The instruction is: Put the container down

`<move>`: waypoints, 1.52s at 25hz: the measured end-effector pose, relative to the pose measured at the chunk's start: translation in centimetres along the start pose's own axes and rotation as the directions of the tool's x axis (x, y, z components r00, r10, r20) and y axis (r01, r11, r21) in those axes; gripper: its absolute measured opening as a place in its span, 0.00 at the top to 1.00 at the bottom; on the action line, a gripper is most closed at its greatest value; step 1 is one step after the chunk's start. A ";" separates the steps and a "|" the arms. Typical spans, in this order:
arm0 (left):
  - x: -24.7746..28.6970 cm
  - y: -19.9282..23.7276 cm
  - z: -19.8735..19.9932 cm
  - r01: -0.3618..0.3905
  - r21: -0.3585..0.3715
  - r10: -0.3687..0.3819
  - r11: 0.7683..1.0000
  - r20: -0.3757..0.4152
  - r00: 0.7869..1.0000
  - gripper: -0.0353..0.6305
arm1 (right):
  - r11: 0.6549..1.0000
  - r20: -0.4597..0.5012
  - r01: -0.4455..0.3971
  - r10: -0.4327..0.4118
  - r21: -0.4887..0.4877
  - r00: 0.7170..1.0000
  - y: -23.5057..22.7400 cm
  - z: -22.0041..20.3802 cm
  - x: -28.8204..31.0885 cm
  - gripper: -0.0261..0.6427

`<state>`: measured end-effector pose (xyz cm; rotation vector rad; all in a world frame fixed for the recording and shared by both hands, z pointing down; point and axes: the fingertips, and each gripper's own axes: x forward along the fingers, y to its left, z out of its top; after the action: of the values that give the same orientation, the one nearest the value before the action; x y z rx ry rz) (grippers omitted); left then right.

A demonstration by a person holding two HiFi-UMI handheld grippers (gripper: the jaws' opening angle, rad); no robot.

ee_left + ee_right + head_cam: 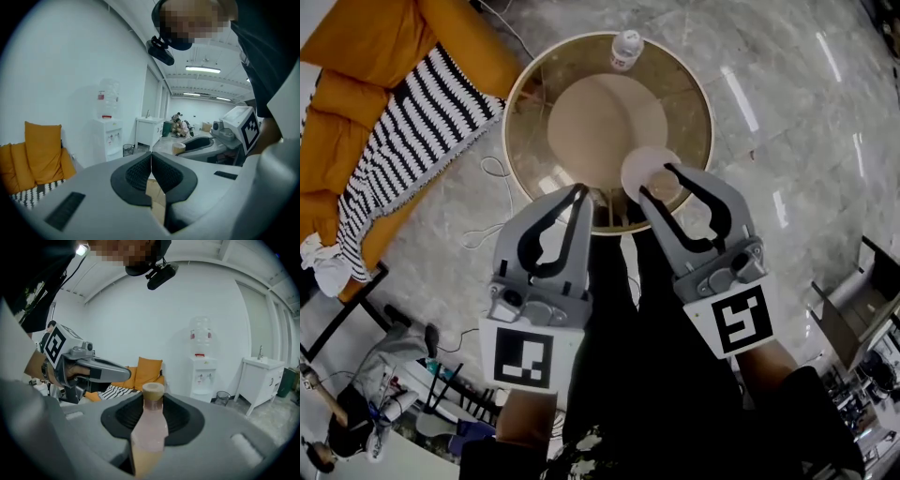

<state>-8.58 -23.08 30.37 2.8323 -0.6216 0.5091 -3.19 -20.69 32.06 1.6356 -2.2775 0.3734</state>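
1. Right gripper (657,182): jaws clamped on the pinkish container (149,425), which stood upright between them.
2. Container was over the near side of the round counter (698,103); contact could not be told.
3. Left gripper (581,190): jaws together, empty, beside the right.
4. Bottle (626,49) stood at the counter's far rim.

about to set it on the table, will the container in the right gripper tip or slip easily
The container looks tall and narrow with a slim neck, so it would probably tip if released at a tilt. Its smooth, translucent wall might slip in the right gripper. The round table has a glossy top, so the container may slide if nudged.
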 end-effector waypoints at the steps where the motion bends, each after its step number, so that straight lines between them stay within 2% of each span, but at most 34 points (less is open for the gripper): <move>1: 0.5 0.0 -0.5 0.000 -0.001 0.000 1.000 -0.003 1.000 0.93 | 1.000 -0.004 -0.004 0.004 0.000 1.000 -0.2 -0.6 0.4 0.78; 12: 3.6 1.1 -6.2 -0.005 -0.030 0.003 1.000 -0.069 0.998 0.93 | 0.996 -0.056 -0.083 0.084 0.015 0.995 -0.1 -6.4 4.3 0.78; 38: 9.5 4.0 -18.1 -0.002 -0.122 -0.021 0.993 -0.189 0.982 0.93 | 0.993 -0.195 -0.109 0.117 0.049 0.974 -1.4 -18.0 10.5 0.78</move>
<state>-7.41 -25.46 51.06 2.6314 -0.5810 0.7049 -3.27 -23.29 52.81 1.4201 -2.2305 0.5821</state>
